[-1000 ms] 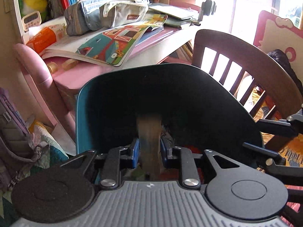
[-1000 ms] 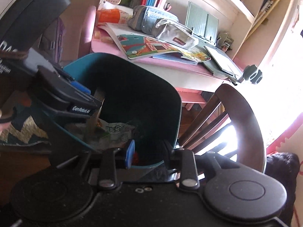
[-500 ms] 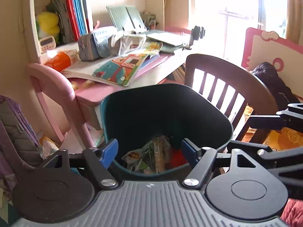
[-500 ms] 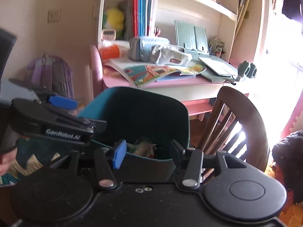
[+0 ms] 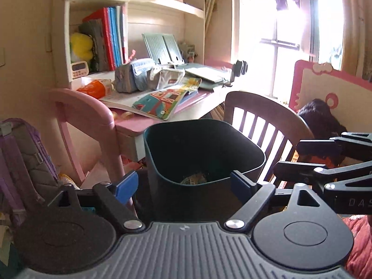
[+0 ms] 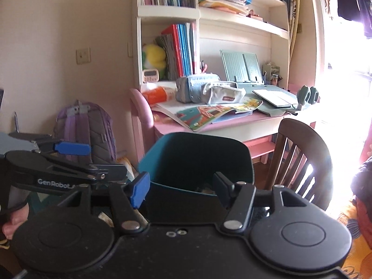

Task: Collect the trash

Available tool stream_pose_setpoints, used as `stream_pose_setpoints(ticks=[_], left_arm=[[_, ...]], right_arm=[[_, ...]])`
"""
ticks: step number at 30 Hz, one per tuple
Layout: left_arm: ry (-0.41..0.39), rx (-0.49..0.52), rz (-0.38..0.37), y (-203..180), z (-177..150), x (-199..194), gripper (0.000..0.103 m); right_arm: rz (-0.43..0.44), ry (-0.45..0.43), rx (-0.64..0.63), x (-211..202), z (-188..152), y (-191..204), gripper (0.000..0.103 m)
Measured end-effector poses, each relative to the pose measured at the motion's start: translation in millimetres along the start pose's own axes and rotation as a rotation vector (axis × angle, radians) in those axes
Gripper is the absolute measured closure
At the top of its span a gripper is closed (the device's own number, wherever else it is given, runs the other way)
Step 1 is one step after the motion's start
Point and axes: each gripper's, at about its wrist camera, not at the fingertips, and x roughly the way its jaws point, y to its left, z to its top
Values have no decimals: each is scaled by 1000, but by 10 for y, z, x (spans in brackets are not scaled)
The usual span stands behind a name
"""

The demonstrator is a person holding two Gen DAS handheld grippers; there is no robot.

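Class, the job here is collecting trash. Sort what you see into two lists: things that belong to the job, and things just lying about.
Belongs to the job:
teal bin
wrappers inside it
left gripper, open
right gripper, open

Just lying about:
purple backpack
wooden chair
picture book
pencil cases
yellow plush toy

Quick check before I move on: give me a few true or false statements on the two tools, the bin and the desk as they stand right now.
1. The left tool is open and holds nothing. True.
2. The right tool grips a wrapper. False: it is open and holds nothing.
3. The teal bin has trash at its bottom. True.
4. The bin lies tipped on its side. False: it stands upright by the pink desk.
5. A purple backpack sits left of the desk. True.
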Motion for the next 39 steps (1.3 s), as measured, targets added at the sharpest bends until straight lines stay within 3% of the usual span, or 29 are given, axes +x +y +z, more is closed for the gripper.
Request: stream_pose_setpoints(ticks=[9, 17, 39], left_arm=[[-75, -36, -5, 133, -146, -394, 5], [-60, -42, -39, 148, -195, -521, 5], [-95, -32, -47, 40, 178, -839, 5]], right_arm=[[0, -61, 36, -272, -90, 171, 40], [-13, -48, 35, -388, -33, 298, 40], [-39, -101, 14, -727, 189, 363, 39]])
